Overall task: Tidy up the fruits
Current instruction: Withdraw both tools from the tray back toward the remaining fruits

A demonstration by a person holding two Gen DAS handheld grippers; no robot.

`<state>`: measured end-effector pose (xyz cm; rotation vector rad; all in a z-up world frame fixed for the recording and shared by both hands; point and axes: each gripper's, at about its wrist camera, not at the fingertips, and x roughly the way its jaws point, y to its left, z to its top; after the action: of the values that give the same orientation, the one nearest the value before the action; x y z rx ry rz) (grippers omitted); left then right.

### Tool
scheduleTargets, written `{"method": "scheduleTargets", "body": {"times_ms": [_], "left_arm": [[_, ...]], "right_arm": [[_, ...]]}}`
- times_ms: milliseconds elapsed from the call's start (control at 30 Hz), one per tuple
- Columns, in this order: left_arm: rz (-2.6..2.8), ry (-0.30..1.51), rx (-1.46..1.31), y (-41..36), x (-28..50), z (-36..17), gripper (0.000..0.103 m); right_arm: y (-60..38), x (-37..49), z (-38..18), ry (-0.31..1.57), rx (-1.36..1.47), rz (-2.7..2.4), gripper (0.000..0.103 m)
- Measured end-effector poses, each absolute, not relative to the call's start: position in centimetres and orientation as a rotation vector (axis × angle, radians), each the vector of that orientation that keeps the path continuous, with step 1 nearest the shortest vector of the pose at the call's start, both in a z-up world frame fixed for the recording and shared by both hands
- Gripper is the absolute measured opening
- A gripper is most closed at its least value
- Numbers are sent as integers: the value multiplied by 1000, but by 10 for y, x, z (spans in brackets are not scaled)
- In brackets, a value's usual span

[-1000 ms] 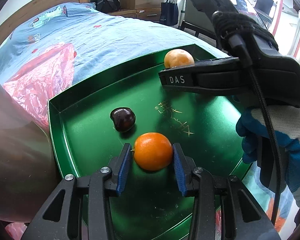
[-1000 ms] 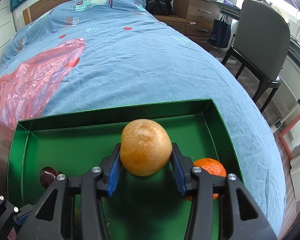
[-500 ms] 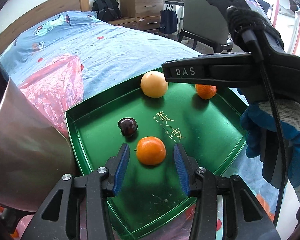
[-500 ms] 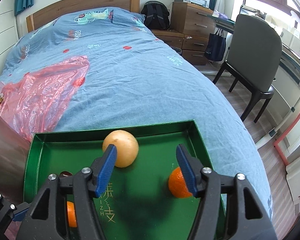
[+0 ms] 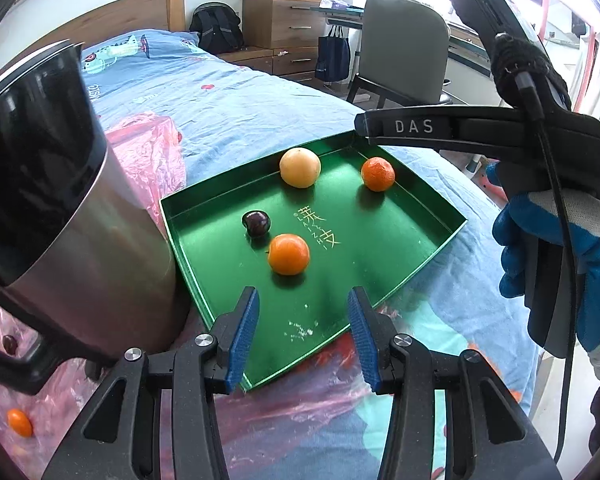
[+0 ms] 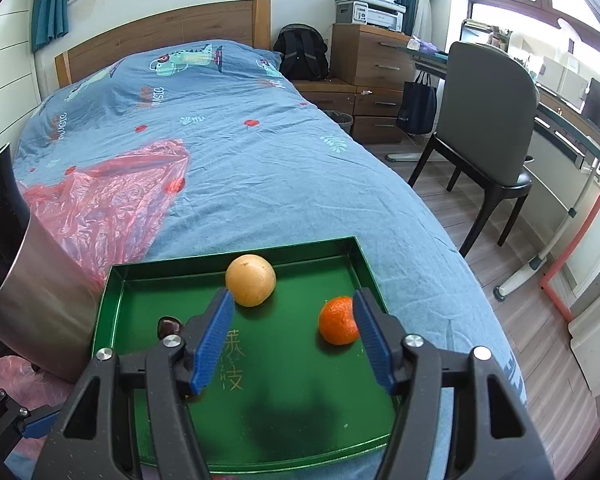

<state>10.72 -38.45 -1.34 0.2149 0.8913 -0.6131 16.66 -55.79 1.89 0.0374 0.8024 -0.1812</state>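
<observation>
Hovering spread and empty over the green tray (image 5: 420,216) at frame centre, the left claw (image 5: 303,334) and right claw (image 6: 294,330) grip nothing; pale fruit (image 6: 251,280), two oranges (image 5: 289,254) (image 6: 339,320) and a dark plum (image 5: 256,223) lie inside.

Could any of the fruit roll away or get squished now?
Maybe. The green tray sits on a soft, wrinkled bed cover, so a bump could set the round fruit rolling; its low rim might stop them. The metal pot stands right against the tray's edge, so reaching for the loose fruit beside it could knock the pot. The dark cherry and the orange lie close together, so picking one might nudge the other.
</observation>
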Motion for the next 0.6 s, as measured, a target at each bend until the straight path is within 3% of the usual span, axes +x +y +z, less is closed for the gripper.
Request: {"method": "scheduleTargets", "body": {"times_ms": [600], "left_arm": [[-506,899,150,-288,59,-3,41]], "right_arm": [[-488,92,22,811,67,-80,103]]}}
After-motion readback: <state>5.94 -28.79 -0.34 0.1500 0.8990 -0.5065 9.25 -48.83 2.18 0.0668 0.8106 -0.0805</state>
